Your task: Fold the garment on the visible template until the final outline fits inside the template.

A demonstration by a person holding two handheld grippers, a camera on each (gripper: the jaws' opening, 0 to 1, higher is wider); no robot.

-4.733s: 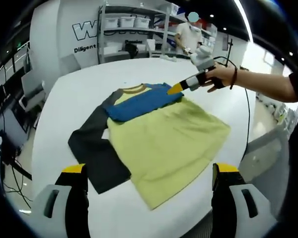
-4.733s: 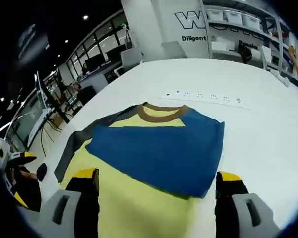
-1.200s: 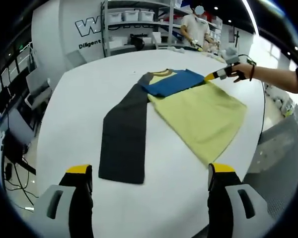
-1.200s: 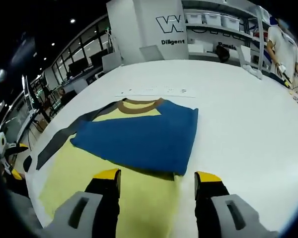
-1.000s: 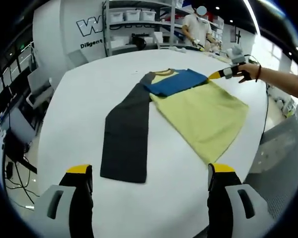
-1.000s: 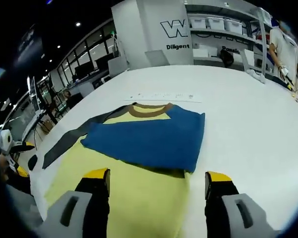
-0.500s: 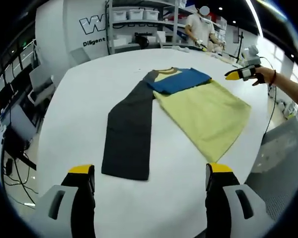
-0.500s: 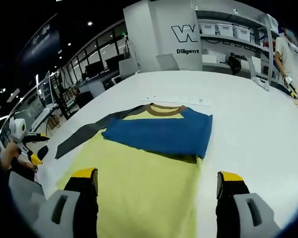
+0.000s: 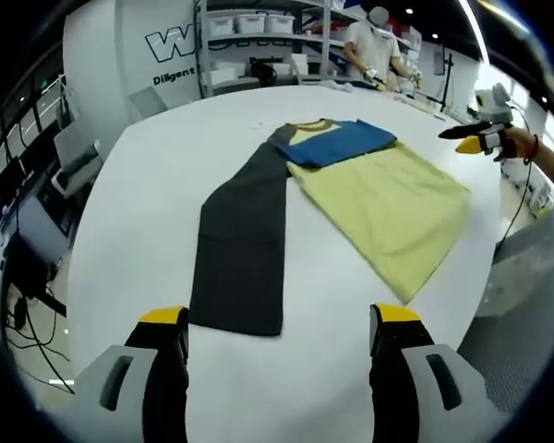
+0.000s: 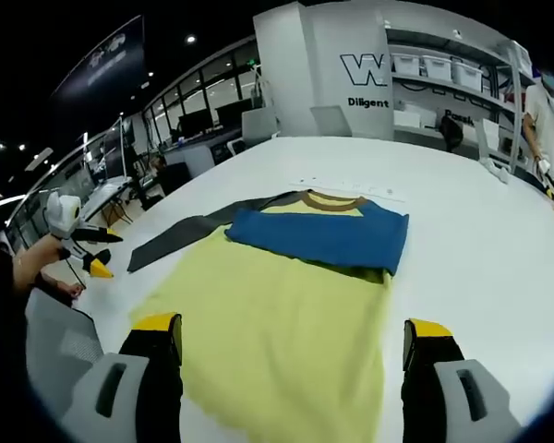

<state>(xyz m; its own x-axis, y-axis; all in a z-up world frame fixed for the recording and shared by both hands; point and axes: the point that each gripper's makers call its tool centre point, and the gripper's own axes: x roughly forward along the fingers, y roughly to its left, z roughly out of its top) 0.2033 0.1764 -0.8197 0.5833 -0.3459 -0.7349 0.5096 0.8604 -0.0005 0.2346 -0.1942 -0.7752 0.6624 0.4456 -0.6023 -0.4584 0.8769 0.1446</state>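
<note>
While both grippers gape empty, the garment [image 9: 351,189] lies flat, collar away, dark sleeve [image 9: 245,245] stretched toward the left gripper [image 9: 272,323].

Each hand-held gripper [image 9: 275,369] has 2 black jaws, yellow-tipped, on grey bodies.

A white round table [image 9: 148,185] (very wide) stands in a hall. Behind it are shelves [image 9: 249,37] with white bins, and a person [image 9: 374,46] works there.
</note>
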